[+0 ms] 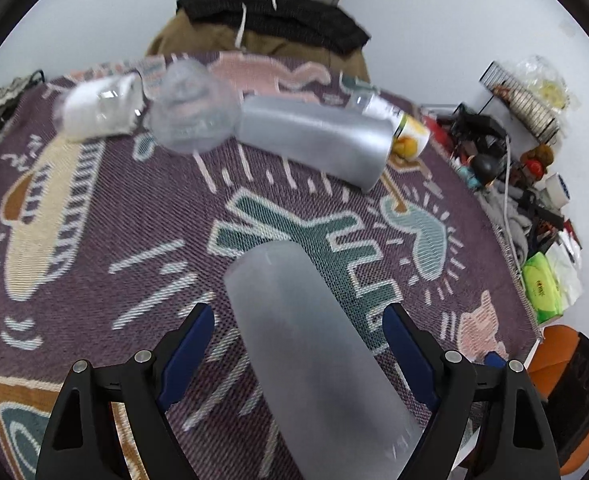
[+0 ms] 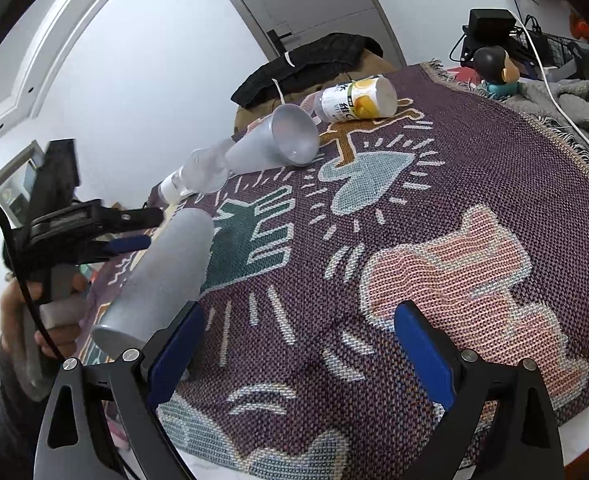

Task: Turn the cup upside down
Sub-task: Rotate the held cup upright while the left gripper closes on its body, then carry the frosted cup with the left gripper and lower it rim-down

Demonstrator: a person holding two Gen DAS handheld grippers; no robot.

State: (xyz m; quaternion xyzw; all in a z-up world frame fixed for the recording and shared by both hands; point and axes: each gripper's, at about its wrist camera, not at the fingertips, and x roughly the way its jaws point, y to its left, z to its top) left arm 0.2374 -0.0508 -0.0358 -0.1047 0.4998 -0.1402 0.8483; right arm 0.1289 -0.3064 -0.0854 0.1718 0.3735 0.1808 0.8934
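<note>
A frosted grey plastic cup [image 1: 314,344] lies on its side on the patterned purple cloth, its closed base pointing away from me. My left gripper [image 1: 298,340] is open, with its blue pads on either side of the cup and gaps showing on both sides. The same cup [image 2: 166,272] shows at the left of the right wrist view, with the left gripper [image 2: 130,232] above it. My right gripper [image 2: 298,340] is open and empty over the cloth, to the right of the cup.
A second frosted cup [image 1: 314,136] [image 2: 274,140] lies on its side at the back. Next to it lie a clear bottle [image 1: 190,108] [image 2: 202,172] and a yellow-labelled bottle [image 1: 398,124] [image 2: 358,98]. Clutter and cables [image 1: 526,200] stand beyond the cloth's right edge.
</note>
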